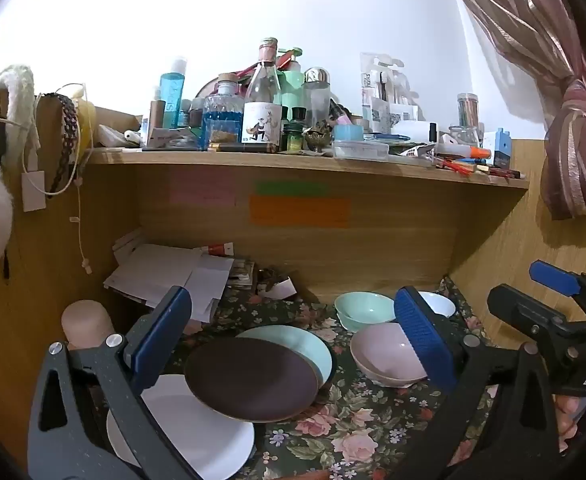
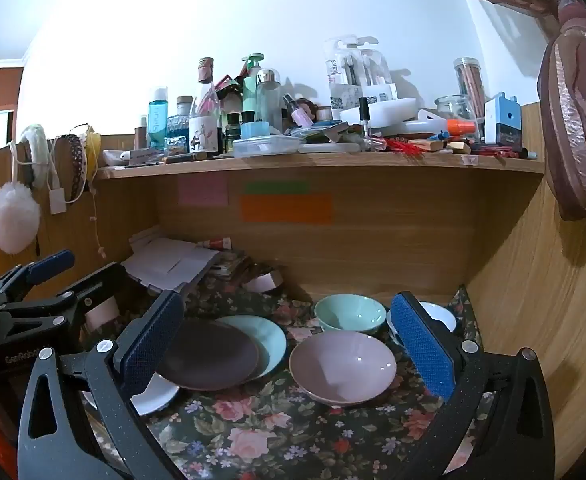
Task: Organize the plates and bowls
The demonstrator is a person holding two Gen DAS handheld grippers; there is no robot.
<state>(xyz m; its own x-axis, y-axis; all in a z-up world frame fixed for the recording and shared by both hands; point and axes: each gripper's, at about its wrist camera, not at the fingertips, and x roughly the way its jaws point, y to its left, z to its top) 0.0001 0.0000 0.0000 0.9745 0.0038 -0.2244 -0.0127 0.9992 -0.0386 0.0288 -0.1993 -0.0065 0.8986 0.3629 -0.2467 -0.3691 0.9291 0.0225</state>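
On the floral cloth (image 1: 353, 432) lie three overlapping plates: a dark brown plate (image 1: 251, 378) on top, a light blue plate (image 1: 305, 344) behind it, a white plate (image 1: 197, 436) in front left. A pink bowl (image 1: 385, 354), a green bowl (image 1: 363, 308) and a white bowl (image 1: 439, 304) sit to the right. My left gripper (image 1: 293, 344) is open above the plates, empty. My right gripper (image 2: 289, 344) is open above the pink bowl (image 2: 343, 366), empty; the brown plate (image 2: 209, 356), blue plate (image 2: 267, 340) and green bowl (image 2: 349, 314) show there too.
A wooden shelf (image 1: 293, 160) crowded with bottles and jars overhangs the nook. Papers (image 1: 165, 272) are piled at the back left. Wooden walls close the left and right sides. A curtain (image 1: 573, 140) hangs at the right. A round pink-topped object (image 1: 87, 322) stands at left.
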